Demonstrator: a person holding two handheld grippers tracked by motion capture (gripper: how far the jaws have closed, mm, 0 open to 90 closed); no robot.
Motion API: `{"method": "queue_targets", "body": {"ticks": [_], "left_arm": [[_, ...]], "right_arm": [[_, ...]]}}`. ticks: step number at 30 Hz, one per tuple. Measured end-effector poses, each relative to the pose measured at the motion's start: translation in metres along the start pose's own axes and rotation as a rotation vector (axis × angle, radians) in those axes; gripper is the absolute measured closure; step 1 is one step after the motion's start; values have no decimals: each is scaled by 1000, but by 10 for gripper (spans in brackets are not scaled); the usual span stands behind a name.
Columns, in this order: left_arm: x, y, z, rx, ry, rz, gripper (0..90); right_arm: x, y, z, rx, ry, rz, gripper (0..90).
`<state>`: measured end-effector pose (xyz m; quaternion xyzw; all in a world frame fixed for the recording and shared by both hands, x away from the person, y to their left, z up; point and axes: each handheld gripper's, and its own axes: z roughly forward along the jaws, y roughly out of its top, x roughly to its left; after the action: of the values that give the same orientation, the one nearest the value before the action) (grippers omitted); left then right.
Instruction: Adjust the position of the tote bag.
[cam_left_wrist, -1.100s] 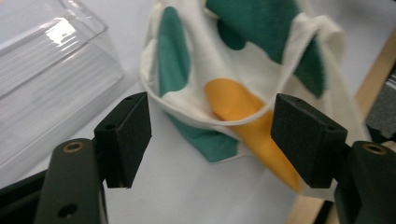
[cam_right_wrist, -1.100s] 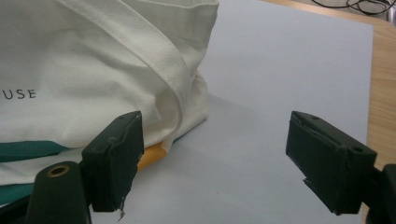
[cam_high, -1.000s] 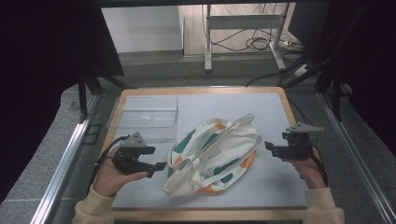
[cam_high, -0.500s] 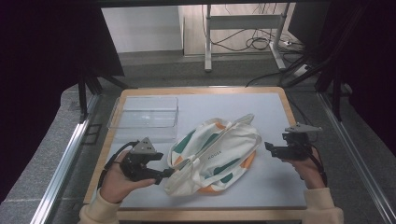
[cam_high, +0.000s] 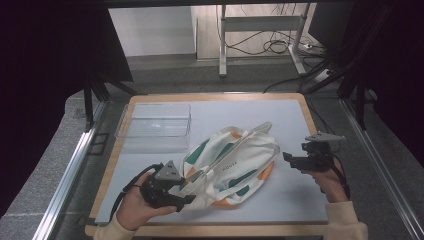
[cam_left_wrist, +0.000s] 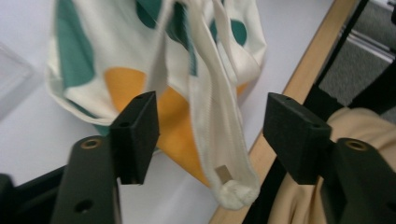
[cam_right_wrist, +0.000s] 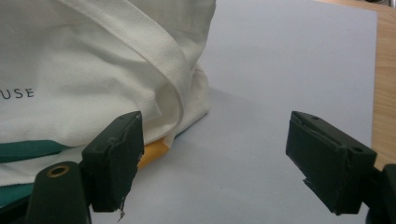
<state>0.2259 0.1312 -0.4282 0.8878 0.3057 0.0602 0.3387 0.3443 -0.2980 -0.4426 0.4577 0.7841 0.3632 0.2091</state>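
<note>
1 table (cam_high: 295, 200) carries 1 tote bag (cam_high: 235, 162) at its middle and 1 clear tray (cam_high: 155, 125) beyond. Of 2 grippers, the left gripper (cam_high: 182, 192), jaws just closing yet apart, straddles 1 bag strap (cam_left_wrist: 210, 116); the right gripper (cam_high: 290, 160) gapes beside the bag.
</note>
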Motion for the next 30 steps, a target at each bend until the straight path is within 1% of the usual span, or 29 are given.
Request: {"method": "queue_targets", "body": {"ticks": [1,2,3,4,6,8,10,12,15,22,23,24,25,29,30], "left_arm": [[-1,0,4,14,-4,0,431],[-1,0,4,14,-4,0,473],[1,-1,10,36,-5,8,536],[2,-2,12,38,-2,7,583],[4,-3,15,46,-18,6,670],[8,-4,15,48,-20,2,740],[10,-4,15,48,-20,-2,783],[13,-6,16,44,-35,-14,806],[15,-6,17,44,-42,-16,823],[16,-7,16,45,-45,-15,828],[15,-7,16,44,-46,-16,829],[15,-7,16,44,-46,-16,830],[16,-7,16,50,-48,-10,831],[15,-7,16,47,-44,-14,830],[15,-7,16,51,-42,-10,830]], "right_arm": [[0,0,0,0,-1,0,197],[0,0,0,0,-1,1,197],[0,0,1,2,-1,0,197],[0,0,1,3,-3,1,197],[-1,-1,1,5,-3,2,197],[-2,-1,2,6,-9,3,197],[-2,-1,2,7,-14,5,197],[-2,-2,2,8,-17,4,197],[-2,-1,2,6,-14,0,198],[-2,-1,-1,-17,22,-12,232],[-2,-1,-1,-19,32,-7,242],[-2,-1,-1,-19,32,-7,242],[-2,0,-1,-15,47,-3,255],[-3,1,-4,-33,57,-26,267],[-3,1,-5,-39,59,-30,267]]}}
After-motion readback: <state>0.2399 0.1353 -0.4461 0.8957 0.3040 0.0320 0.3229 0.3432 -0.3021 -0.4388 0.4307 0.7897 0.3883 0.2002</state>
